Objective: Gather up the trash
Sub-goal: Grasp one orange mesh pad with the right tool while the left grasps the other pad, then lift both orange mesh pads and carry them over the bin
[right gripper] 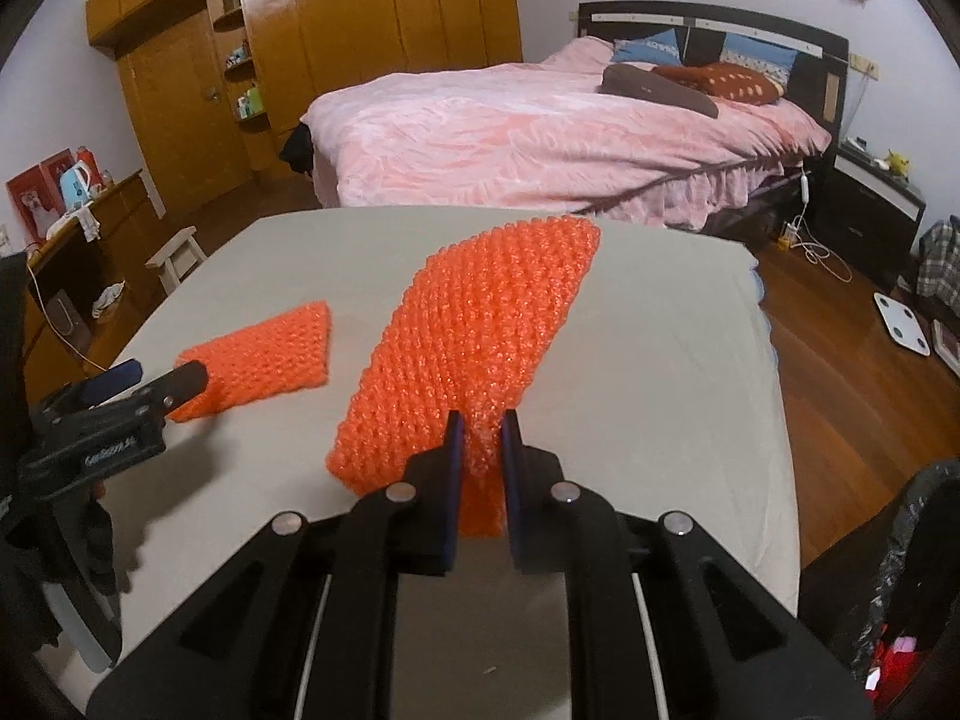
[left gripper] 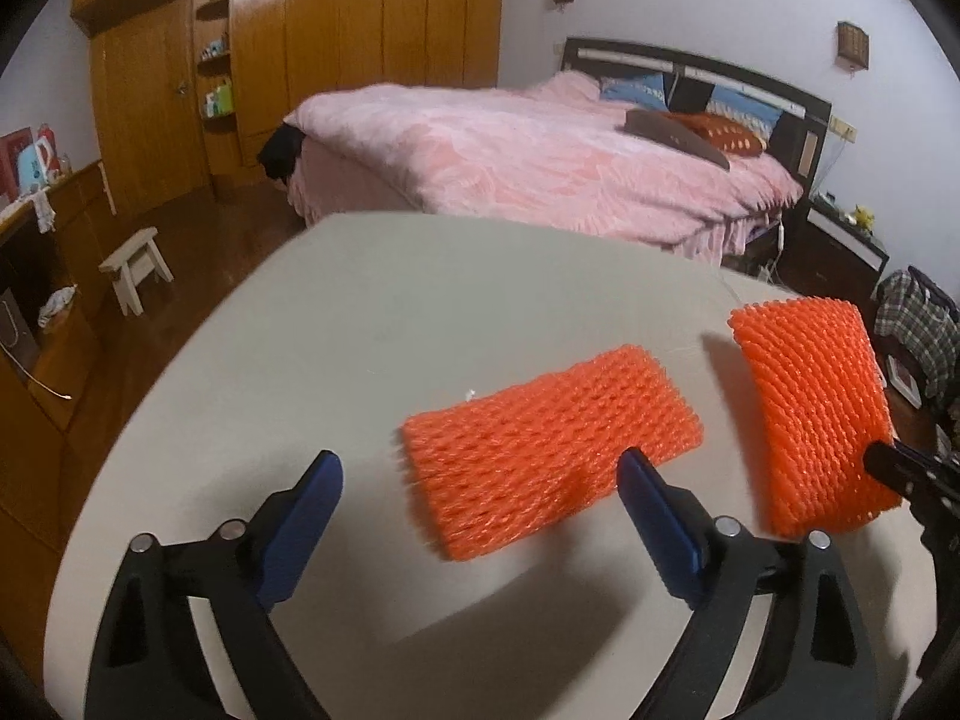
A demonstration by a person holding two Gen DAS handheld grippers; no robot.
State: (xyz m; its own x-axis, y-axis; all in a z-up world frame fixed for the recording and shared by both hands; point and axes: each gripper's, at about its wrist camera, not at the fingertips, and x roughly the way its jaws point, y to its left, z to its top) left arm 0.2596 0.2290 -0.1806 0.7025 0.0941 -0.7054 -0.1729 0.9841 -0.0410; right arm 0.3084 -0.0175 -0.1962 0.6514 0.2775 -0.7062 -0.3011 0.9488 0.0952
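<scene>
Two orange foam net sleeves are at the white table (left gripper: 336, 324). One sleeve (left gripper: 549, 444) lies flat on the table, also seen in the right wrist view (right gripper: 270, 354). My left gripper (left gripper: 480, 480) is open, its blue fingers either side of that sleeve's near end. My right gripper (right gripper: 480, 450) is shut on the other sleeve (right gripper: 480, 330) and holds it up above the table; this sleeve also shows in the left wrist view (left gripper: 810, 408).
A black trash bag (right gripper: 912, 600) stands at the table's right near corner. A bed (right gripper: 540, 132) with a pink cover lies beyond the table. A small white stool (left gripper: 135, 267) and wooden cabinets stand on the left.
</scene>
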